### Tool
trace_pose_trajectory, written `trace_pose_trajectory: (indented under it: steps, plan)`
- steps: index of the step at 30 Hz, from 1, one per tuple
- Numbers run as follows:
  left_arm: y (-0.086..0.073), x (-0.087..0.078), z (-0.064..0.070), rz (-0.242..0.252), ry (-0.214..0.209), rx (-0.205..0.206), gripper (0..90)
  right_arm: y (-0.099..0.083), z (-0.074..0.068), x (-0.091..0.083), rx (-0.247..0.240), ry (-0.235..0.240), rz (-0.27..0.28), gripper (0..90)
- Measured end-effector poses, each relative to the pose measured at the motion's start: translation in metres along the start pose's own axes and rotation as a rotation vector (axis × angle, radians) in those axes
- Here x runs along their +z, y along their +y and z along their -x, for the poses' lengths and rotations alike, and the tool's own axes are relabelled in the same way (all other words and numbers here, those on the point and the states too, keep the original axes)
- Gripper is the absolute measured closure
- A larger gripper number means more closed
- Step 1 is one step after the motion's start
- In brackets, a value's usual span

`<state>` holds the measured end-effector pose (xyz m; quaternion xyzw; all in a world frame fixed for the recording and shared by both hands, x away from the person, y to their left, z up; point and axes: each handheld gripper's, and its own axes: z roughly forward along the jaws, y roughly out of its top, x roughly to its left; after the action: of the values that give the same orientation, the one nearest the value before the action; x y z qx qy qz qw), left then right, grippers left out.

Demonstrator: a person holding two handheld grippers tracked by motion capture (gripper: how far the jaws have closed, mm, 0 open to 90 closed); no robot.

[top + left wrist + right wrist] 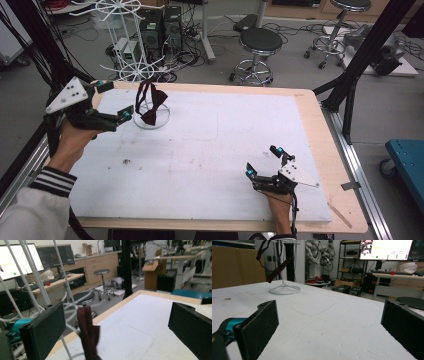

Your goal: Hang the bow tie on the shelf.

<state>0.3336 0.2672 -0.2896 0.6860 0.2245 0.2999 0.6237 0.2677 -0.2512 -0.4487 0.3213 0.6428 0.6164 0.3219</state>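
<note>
Nearest the high camera, at the bottom left, a striped sleeve cuff (50, 181) leads up to the hand holding the left gripper (116, 103). That gripper is raised above the table's left edge, its jaws spread wide with nothing between them, pointing at the dark red bow tie (149, 106). The bow tie hangs from a white wire stand (131, 30) whose round base (162, 122) sits on the white table mat (210, 145) near the far left corner. In the left gripper view the bow tie (87, 335) hangs just beyond the left jaw, apart from it, beside the stand's white rods (61, 272).

Farther right, well apart from the stand, the right gripper (263, 160) rests low on the mat near the front right edge, jaws wide and empty. In the right gripper view the bow tie (277, 270) and stand base (284, 290) lie far off at the upper left.
</note>
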Motion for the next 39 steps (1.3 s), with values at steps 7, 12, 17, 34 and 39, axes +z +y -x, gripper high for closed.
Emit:
trace_pose_trajectory:
  steps: [7,12,17,34,39]
  plan:
    - [-0.045,-0.036,0.021,0.055,0.029,0.007,1.7,0.000,0.000,0.000,0.001,0.000,0.001,0.6]
    - [-0.073,-0.055,0.026,0.090,0.062,-0.017,1.7,-0.001,0.000,0.000,-0.002,-0.002,0.003,0.6]
    - [-0.096,-0.063,0.030,0.087,0.085,-0.052,1.7,-0.001,-0.001,0.000,-0.005,0.000,0.001,0.6]
    - [-0.152,-0.073,0.047,0.087,0.098,-0.093,1.7,-0.002,-0.003,-0.001,0.000,0.010,-0.001,0.6]
    - [-0.160,-0.075,0.046,0.076,0.114,-0.094,1.7,-0.003,-0.003,0.000,-0.003,0.016,-0.003,0.6]
